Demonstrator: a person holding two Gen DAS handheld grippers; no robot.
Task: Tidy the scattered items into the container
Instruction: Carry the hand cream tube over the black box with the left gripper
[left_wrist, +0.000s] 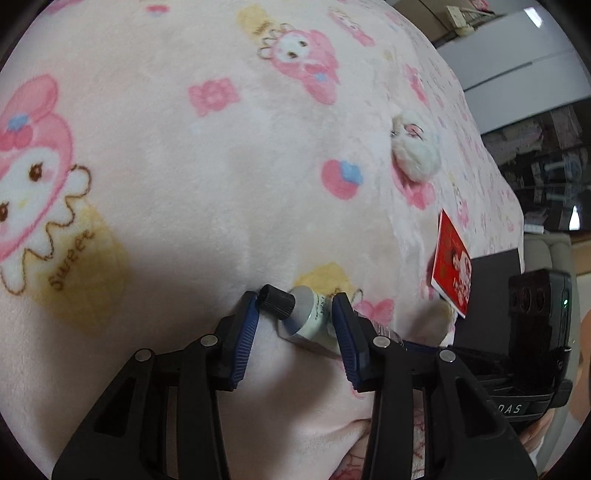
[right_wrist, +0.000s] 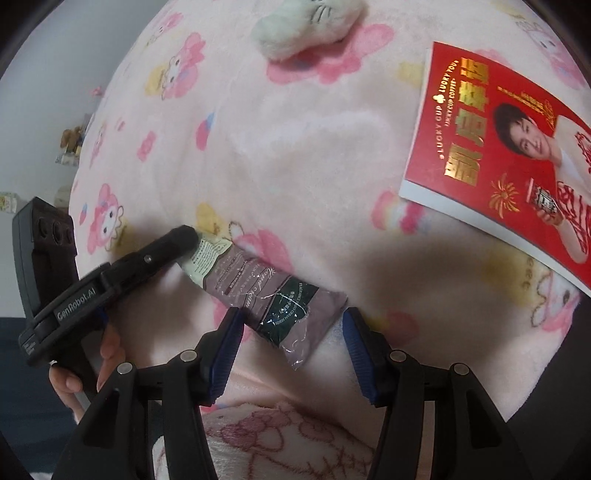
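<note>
The hand cream tube (right_wrist: 258, 291) lies flat on the pink cartoon blanket (left_wrist: 184, 184) — my left tongs (left_wrist: 295, 314) straddle its black-capped neck, my right tongs (right_wrist: 291, 332) its crimped end, both unclenched, no pad pressing. Beyond lie a red card (right_wrist: 498, 155) and a white plush toy (right_wrist: 310, 26); no container shows.
</note>
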